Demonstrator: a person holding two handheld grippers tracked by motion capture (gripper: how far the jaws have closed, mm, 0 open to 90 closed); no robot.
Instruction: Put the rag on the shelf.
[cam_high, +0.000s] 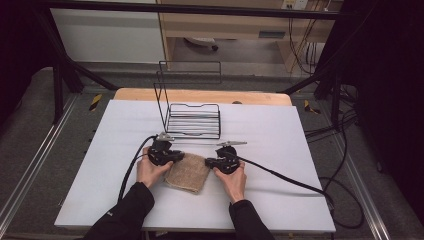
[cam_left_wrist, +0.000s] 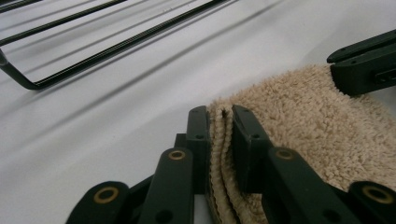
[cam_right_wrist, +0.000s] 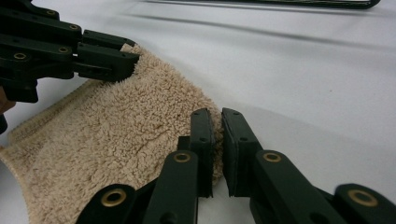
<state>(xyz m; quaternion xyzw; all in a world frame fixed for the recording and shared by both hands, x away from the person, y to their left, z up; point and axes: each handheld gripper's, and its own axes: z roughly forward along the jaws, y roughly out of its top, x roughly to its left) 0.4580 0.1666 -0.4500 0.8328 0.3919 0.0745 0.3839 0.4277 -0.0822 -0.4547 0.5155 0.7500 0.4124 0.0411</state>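
I work at a white table top (cam_high: 280, 150) that lies flat over a wooden board, whose pale edge shows along the far side. A folded beige towel (cam_high: 188, 172) lies on the white surface near my side, between my two hands. My left gripper (cam_left_wrist: 219, 119) is clamped on the towel's left far corner: its jaws stand nearly together with the doubled terry edge pinched between them. My right gripper (cam_right_wrist: 217, 122) bites the towel's right far corner, its jaws close with the fabric's edge between them, though the cloth there is thin and I see little of it inside. In each gripper view the other gripper shows farther off at the towel's opposite corner.

Just beyond the towel stands a black wire rack (cam_high: 192, 117), apart from it, with a tall wire back and a low ribbed shelf resting on the white top. A black frame of bars surrounds the table. Grey carpeted floor runs on both sides, cables trail off at the right, and pale wooden furniture stands behind the table.
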